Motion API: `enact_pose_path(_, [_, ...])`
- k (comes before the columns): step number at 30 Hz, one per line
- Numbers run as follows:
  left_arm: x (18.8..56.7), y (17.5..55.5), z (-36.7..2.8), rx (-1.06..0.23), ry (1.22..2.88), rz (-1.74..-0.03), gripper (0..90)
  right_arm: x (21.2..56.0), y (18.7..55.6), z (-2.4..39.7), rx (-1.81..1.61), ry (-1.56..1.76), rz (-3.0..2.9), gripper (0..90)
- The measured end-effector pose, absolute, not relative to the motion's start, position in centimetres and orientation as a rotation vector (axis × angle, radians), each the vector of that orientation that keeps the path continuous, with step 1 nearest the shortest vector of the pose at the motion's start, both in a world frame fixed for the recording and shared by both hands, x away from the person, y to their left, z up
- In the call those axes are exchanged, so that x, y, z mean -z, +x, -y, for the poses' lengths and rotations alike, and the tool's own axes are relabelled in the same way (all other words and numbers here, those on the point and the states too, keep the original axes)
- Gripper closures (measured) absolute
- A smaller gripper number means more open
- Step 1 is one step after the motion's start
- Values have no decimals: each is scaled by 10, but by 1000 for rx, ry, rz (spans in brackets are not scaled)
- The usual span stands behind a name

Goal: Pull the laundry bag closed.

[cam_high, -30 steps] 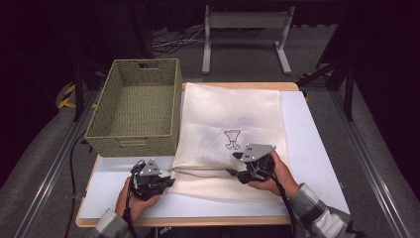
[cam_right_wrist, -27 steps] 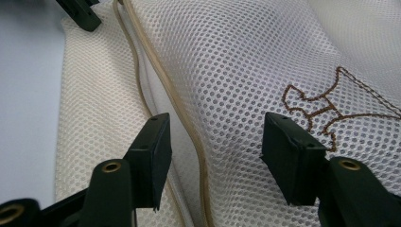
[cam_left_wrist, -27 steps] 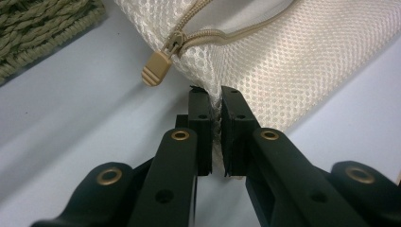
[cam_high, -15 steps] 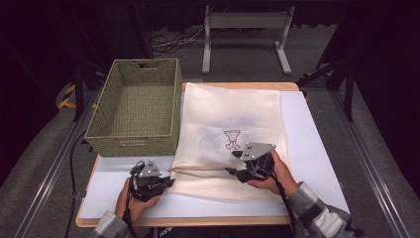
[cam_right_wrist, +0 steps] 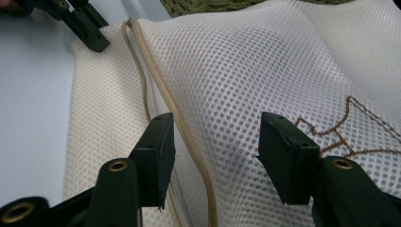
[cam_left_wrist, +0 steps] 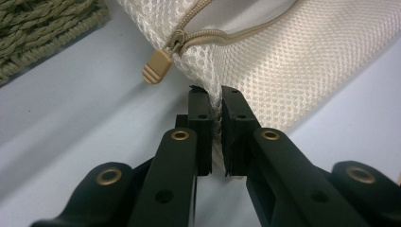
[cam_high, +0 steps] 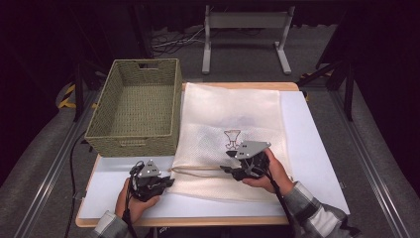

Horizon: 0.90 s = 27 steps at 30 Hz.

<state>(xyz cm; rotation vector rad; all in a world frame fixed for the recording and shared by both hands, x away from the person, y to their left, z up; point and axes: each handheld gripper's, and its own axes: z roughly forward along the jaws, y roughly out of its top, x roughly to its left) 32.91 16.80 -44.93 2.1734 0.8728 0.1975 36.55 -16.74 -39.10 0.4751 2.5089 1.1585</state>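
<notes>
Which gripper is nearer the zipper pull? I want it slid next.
Left. The left gripper pinches the mesh bag just beside the zipper pull; the right gripper hovers farther along the zipper.

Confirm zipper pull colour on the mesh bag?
Tan zipper pull, on the cream mesh bag; clearest in the left gripper view.

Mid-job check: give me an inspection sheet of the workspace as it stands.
Surface: white table top, mostly bare.
Job's things: cream mesh bag lying flat, zipper edge toward the person, tan zipper pull at its corner.
Clutter: empty wicker basket left of the bag.
Grippers: left gripper shut on the bag's corner; right gripper open over the zipper, jaws just closing.
Cables: one trails from each gripper.
Surroundings: dark floor, metal stand behind.
</notes>
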Motion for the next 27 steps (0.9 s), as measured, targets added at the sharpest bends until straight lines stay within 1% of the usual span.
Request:
enact_pose_path(3, [449, 329, -169, -196, 2164, -880, 842, 389, 366, 161, -1177, 476, -2517, 510])
enact_pose_path(10, [449, 327, -168, -203, 2174, -874, 843, 385, 368, 144, -1185, 441, -2531, 617])
enact_pose_path(11, [449, 327, -168, -204, 2173, -875, 843, 384, 369, 142, -1185, 437, -2535, 619])
enact_pose_path(14, [449, 327, -167, -207, 2172, -877, 843, 381, 370, 135, -1187, 433, -2532, 617])
enact_pose_path(24, [448, 325, -167, -229, 2173, -871, 839, 380, 371, 112, -1196, 394, -2555, 530])
enact_pose_path(27, [449, 325, -167, -227, 2166, -878, 838, 379, 371, 103, -1195, 371, -2562, 525])
